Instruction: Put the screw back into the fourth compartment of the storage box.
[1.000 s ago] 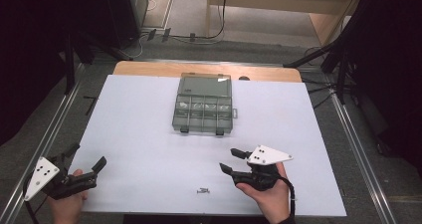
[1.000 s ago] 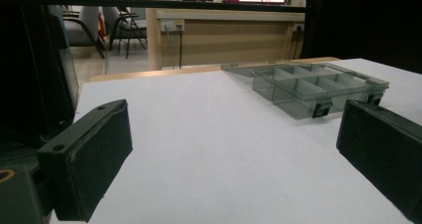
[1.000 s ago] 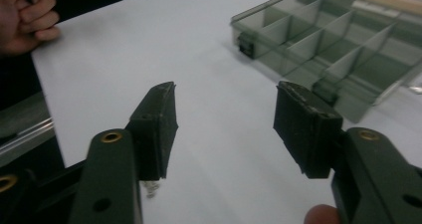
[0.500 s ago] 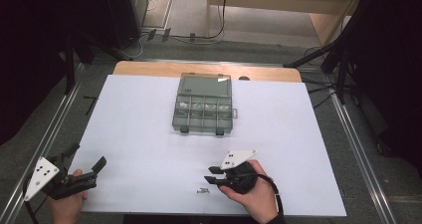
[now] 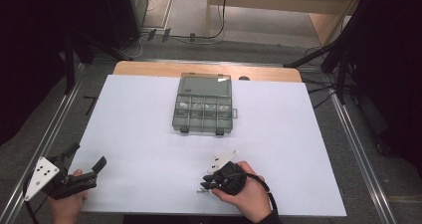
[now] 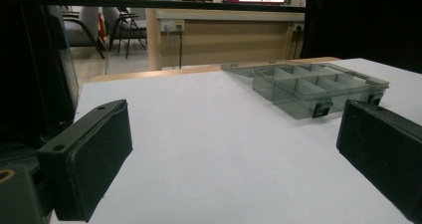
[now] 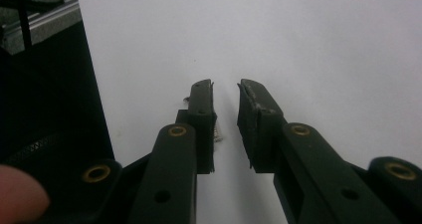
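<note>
At the table's near left corner the left gripper lies low in the person's left hand, pointing right across the white table, its jaws spread wide with nothing between them; in the left gripper view they frame bare table, with the grey compartment box farther off. That box sits at the table's middle toward the far side, its lid open and laid back. Further right, near the front edge, the right hand is turned leftward and tipped down, the right gripper aimed at a small screw on the table. The jaws have just been closing to a narrow gap; the screw peeks out beside the left jaw, not clamped
</note>
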Demonstrator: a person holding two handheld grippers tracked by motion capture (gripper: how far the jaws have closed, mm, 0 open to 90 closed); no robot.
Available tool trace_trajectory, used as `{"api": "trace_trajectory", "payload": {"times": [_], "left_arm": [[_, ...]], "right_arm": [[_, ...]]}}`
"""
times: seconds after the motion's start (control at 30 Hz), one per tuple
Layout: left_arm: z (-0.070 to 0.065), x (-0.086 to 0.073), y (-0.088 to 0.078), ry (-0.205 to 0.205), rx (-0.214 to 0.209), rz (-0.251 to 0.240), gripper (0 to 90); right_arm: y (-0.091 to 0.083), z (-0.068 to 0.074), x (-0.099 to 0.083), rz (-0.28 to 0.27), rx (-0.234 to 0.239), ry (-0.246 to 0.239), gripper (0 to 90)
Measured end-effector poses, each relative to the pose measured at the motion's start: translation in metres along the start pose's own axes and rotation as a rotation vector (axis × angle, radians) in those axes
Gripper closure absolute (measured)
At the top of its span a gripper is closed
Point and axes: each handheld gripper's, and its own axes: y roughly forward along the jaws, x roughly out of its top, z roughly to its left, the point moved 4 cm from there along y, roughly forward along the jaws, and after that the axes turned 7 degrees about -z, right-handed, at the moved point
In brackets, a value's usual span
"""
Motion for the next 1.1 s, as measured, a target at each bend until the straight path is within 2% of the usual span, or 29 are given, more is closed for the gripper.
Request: {"api": "trace_trajectory", "payload": {"times": [0.2, 0.53, 0.63, 0.9, 1.1], "left_arm": [[0.0, 0.0, 0.0, -0.001, 0.0, 0.001, 1.2], [0.0, 0.0, 0.0, -0.002, 0.0, 0.0, 1.2], [0.0, 0.0, 0.0, -0.003, 0.0, 0.0, 1.2], [0.0, 0.0, 0.0, -0.005, 0.0, 0.001, 1.2], [0.0, 0.0, 0.0, -0.006, 0.001, 0.001, 1.2]], "right_arm": [[0.01, 0.002, 0.0, 0.048, 0.01, -0.016, 80.4], [0.017, 0.004, -0.001, 0.078, 0.0, -0.034, 83.2], [0.018, 0.004, -0.002, 0.078, -0.017, -0.053, 89.0], [0.018, 0.005, -0.002, 0.076, -0.024, -0.064, 89.8], [0.014, 0.003, 0.002, 0.054, -0.033, -0.059, 89.8]]}}
